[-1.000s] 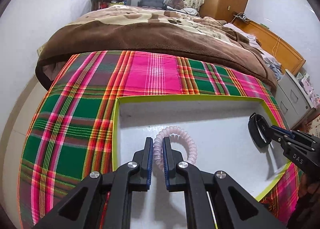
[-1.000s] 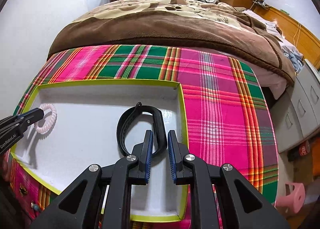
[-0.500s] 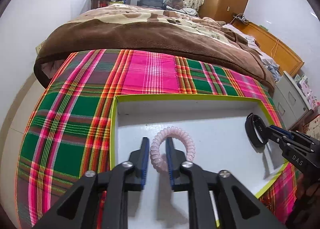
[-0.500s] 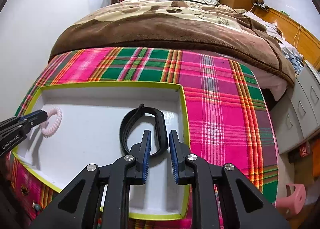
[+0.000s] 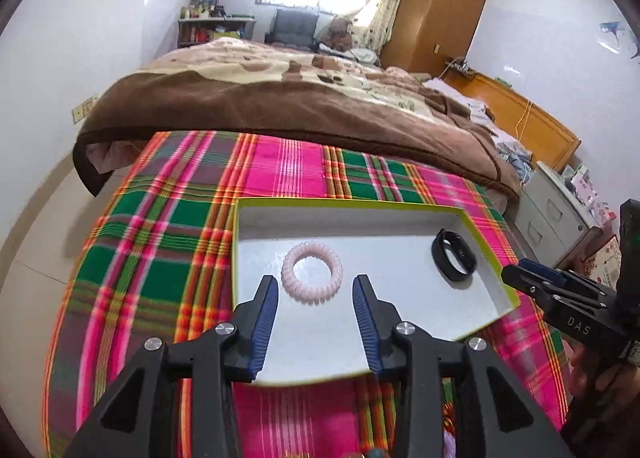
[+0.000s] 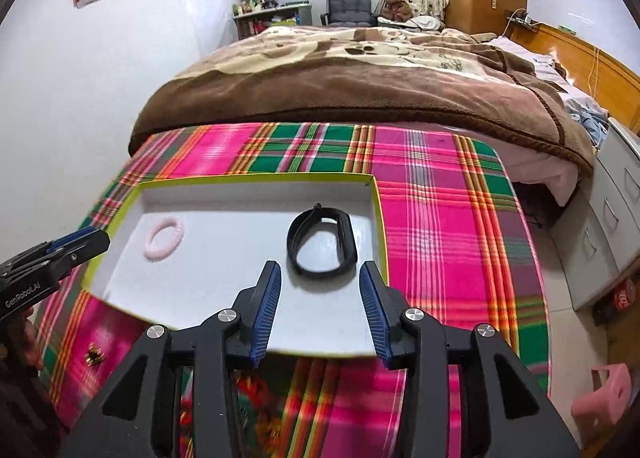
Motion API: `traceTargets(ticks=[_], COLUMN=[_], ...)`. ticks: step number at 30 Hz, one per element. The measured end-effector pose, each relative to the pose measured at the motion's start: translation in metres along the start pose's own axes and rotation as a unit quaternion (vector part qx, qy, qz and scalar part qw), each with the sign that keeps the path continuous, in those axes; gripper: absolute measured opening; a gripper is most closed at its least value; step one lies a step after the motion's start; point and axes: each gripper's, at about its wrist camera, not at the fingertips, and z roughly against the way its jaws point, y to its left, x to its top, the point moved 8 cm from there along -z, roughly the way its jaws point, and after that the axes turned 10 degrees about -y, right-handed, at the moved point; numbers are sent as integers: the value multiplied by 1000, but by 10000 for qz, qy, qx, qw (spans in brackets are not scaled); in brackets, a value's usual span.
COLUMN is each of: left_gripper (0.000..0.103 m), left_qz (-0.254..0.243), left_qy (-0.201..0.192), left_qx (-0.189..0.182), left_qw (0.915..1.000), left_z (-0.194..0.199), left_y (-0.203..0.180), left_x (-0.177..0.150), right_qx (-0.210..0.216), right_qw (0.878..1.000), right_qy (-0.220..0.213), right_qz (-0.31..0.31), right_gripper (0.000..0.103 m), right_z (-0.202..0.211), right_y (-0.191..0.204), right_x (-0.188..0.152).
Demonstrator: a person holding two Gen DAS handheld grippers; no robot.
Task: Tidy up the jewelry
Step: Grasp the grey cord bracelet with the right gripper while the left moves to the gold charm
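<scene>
A white tray with a yellow-green rim lies on the plaid cloth. A pink coiled band rests flat in its left part. A black wristband lies in its right part. My left gripper hovers just behind the pink band, jaws opening, nothing between them. My right gripper hovers behind the black wristband, jaws opening too and free of it. Each gripper shows at the edge of the other's view, the right one and the left one.
The plaid cloth covers the table in front of a bed with a brown blanket. A small gold piece lies on the cloth near the tray's front left. Grey drawers and a pink stool stand to the right.
Both grippers went from shut on their pieces to open, then pulled back and up. The pink band and the black wristband now lie loose in the tray.
</scene>
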Motion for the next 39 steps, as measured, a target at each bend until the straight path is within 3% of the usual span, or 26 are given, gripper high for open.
traceTargets(ticks=[3, 12, 17, 29, 39], left_gripper=[39, 39, 39, 39, 39], left_qz=[16, -159, -80, 117, 246], left_qy=[-7, -267, -298, -24, 145], left_qx=[-127, -45, -166, -290, -297], left_qw=[9999, 9995, 9994, 9995, 9992], left_z=[20, 76, 102, 121, 124], left_y=[-3, 0, 0, 7, 15], left_x=[-9, -33, -53, -90, -111], right_qx=[49, 232, 47, 82, 22], right_qw=[9999, 9989, 9992, 9989, 9998], right_qy=[-113, -166, -142, -156, 91], right_qz=[-34, -381, -370, -426, -155], right_gripper=[42, 42, 42, 42, 42], right_z=[20, 68, 86, 119, 102], right_y=[1, 3, 2, 16, 29], right_x=[-6, -46, -73, -129, -155])
